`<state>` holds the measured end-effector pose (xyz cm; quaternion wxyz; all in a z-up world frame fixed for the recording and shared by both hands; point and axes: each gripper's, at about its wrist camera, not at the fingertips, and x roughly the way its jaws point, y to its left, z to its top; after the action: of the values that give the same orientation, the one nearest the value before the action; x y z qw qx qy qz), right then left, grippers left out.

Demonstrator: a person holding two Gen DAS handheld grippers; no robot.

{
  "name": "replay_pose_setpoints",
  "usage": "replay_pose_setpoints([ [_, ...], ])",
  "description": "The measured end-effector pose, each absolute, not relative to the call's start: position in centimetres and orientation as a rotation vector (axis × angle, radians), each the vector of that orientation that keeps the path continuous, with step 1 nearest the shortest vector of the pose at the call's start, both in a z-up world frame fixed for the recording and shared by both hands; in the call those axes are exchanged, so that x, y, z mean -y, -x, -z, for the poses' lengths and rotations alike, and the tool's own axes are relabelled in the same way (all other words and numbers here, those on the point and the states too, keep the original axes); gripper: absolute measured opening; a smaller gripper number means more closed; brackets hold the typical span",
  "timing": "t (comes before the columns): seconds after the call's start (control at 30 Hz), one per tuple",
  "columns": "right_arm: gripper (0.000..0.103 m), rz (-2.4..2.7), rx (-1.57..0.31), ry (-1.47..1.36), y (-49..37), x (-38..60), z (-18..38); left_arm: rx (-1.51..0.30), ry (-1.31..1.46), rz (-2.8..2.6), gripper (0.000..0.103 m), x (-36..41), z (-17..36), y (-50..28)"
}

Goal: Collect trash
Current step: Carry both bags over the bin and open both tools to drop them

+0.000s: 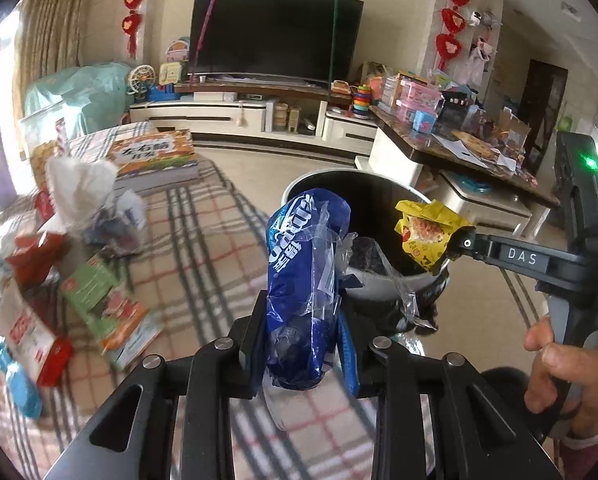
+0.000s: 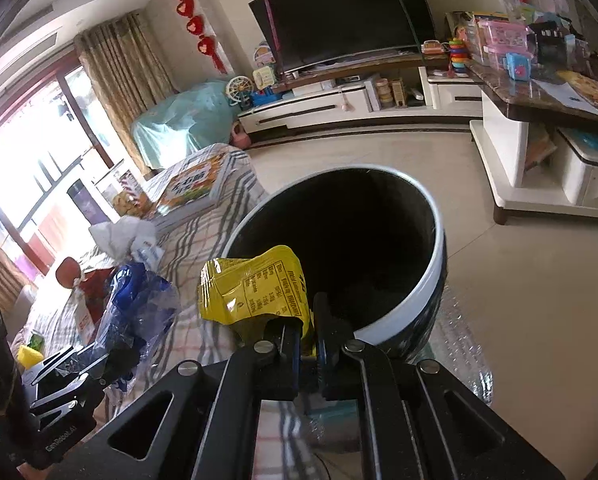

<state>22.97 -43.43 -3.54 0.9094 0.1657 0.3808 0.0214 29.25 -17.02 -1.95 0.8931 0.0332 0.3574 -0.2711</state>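
Observation:
My left gripper [image 1: 305, 344] is shut on a blue plastic wrapper [image 1: 303, 280] and holds it upright just before the round bin [image 1: 379, 280]. My right gripper [image 2: 307, 336] is shut on a yellow snack packet [image 2: 255, 288] at the near rim of the bin [image 2: 403, 312]. In the left wrist view the right gripper [image 1: 457, 246] holds the yellow packet [image 1: 427, 232] over the bin's right rim. In the right wrist view the left gripper [image 2: 115, 356] with the blue wrapper [image 2: 135, 300] is at lower left. The bin's inside is dark.
The plaid-covered table [image 1: 203, 248] carries more litter: a white crumpled bag [image 1: 87, 192], a red packet [image 1: 35, 256], a green-orange box [image 1: 107, 304], a red-white box [image 1: 31, 336]. A big book [image 1: 155, 156] lies at its far end. A cluttered side table [image 1: 459, 148] stands right.

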Motion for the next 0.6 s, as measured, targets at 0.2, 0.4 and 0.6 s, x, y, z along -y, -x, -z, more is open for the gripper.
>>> replay_pose_setpoints([
  [0.2,0.006,-0.020,-0.800,-0.338,-24.5,45.1,3.8,-0.757,-0.082,0.579,0.029,19.2,1.7,-31.3],
  [0.4,0.006,0.000,-0.820,-0.351,-25.9,46.9,4.4,-0.774,-0.100,0.590,0.029,21.3,1.6,-33.2],
  [0.6,0.007,0.004,-0.834,-0.356,-26.8,47.7,4.9,-0.799,-0.109,0.592,0.030,23.0,1.5,-34.5],
])
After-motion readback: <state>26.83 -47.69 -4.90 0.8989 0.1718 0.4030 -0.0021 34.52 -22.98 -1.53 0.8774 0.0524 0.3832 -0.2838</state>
